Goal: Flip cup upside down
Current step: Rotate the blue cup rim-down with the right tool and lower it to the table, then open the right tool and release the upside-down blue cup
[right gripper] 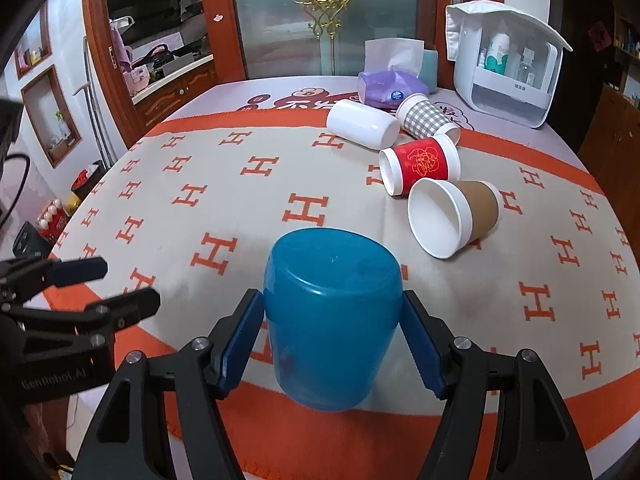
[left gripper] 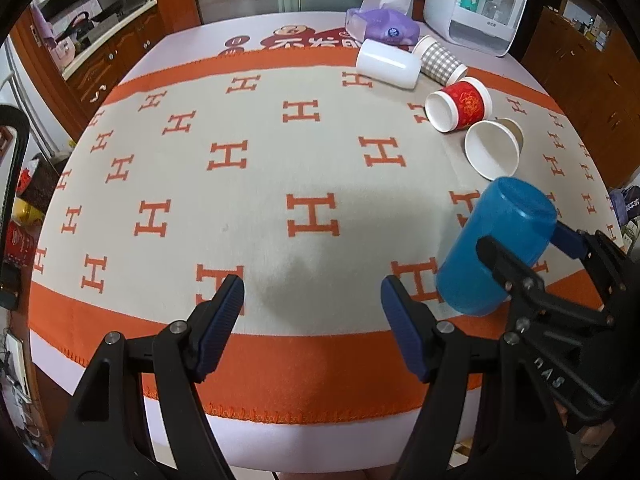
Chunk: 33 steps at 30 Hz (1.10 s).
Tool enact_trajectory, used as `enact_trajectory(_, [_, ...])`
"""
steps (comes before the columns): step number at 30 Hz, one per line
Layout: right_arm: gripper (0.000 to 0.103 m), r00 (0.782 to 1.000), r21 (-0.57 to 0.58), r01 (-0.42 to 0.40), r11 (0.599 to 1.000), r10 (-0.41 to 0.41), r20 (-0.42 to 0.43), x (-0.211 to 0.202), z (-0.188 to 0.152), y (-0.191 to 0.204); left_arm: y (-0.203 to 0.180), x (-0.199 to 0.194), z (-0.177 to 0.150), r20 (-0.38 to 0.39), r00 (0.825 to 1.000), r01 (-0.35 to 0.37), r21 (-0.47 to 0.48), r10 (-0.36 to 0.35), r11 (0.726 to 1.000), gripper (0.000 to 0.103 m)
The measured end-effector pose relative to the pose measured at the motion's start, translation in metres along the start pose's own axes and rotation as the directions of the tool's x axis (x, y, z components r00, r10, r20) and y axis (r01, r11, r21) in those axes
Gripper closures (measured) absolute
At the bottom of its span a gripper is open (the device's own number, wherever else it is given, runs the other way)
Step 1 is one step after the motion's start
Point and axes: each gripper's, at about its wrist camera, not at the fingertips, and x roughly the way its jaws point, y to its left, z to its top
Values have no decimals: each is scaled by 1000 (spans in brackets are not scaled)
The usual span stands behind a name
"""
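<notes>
Your right gripper (right gripper: 334,334) is clamping its fingers on the blue cup (right gripper: 332,316), base up, over the H-patterned surface (left gripper: 256,184), while your left gripper (left gripper: 312,308) is hanging open-fingered beside it.

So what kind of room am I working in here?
Most likely a home dining area beside a kitchen: a cloth-covered table with a tissue pack and a white countertop appliance, an ornate glass door behind, and kitchen counters through the doorway.
</notes>
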Motion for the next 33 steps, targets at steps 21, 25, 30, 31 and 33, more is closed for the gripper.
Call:
enact_trajectory(21, [11, 1000, -4, 24, 1000, -24, 19, -24, -35, 4, -27, -9, -12, 4, 1000, 22, 71, -22, 997, 34])
enact_trajectory(25, [10, 1000, 41, 2, 999, -3, 17, -35, -41, -3, -31, -13, -12, -2, 1000, 25, 73, -24, 997, 34])
enact_trajectory(30, [10, 1000, 64, -17, 998, 16, 18, -51, -50, -8, -33, -23, -12, 8, 1000, 27, 74, -28, 997, 34])
enact_trajectory(31, [10, 1000, 66, -24, 998, 22, 18, -56, -53, -9, -34, -26, -13, 10, 1000, 28, 75, -29, 997, 34])
enact_trajectory(33, [10, 999, 70, -37, 997, 36, 18, -66, -56, -10, -34, -32, -14, 15, 999, 32, 75, -33, 997, 34])
